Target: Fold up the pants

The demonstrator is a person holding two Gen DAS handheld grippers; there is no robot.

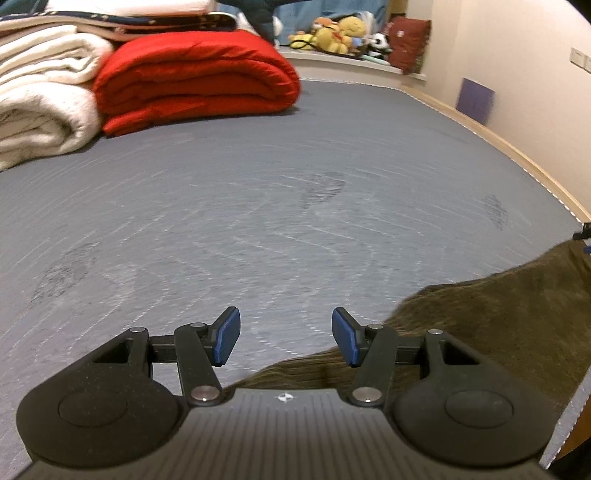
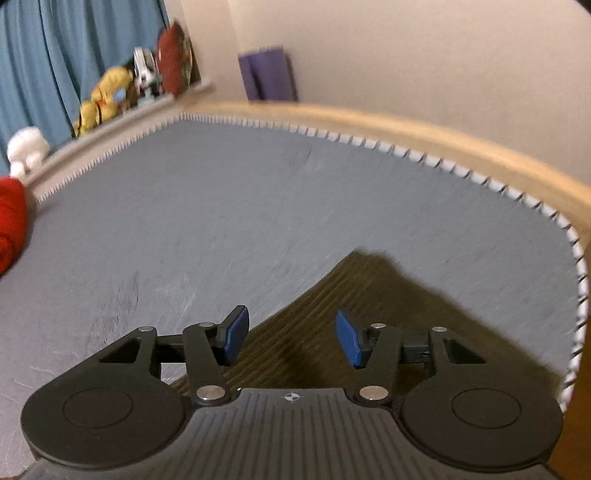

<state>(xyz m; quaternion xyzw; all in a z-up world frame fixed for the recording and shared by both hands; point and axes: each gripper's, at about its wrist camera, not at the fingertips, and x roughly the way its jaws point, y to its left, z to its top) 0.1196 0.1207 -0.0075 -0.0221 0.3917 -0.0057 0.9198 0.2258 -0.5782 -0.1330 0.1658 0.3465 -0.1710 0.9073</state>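
Note:
The pants are dark olive-brown ribbed corduroy, lying flat on the grey mattress. In the left wrist view the pants [image 1: 498,325] spread across the lower right, under the right side of my left gripper [image 1: 286,338], which is open and empty, its blue pads apart above the mattress. In the right wrist view the pants [image 2: 321,306] form a pointed corner straight ahead. My right gripper [image 2: 291,338] is open and empty, hovering over that cloth. A bit of the right gripper shows at the left view's right edge [image 1: 585,236].
The grey mattress [image 1: 258,203] has a wooden bed frame [image 2: 406,125] along its far side by the wall. A folded red quilt [image 1: 195,77] and white blankets [image 1: 40,107] are stacked at the far left. Plush toys [image 1: 336,33] sit on the sill.

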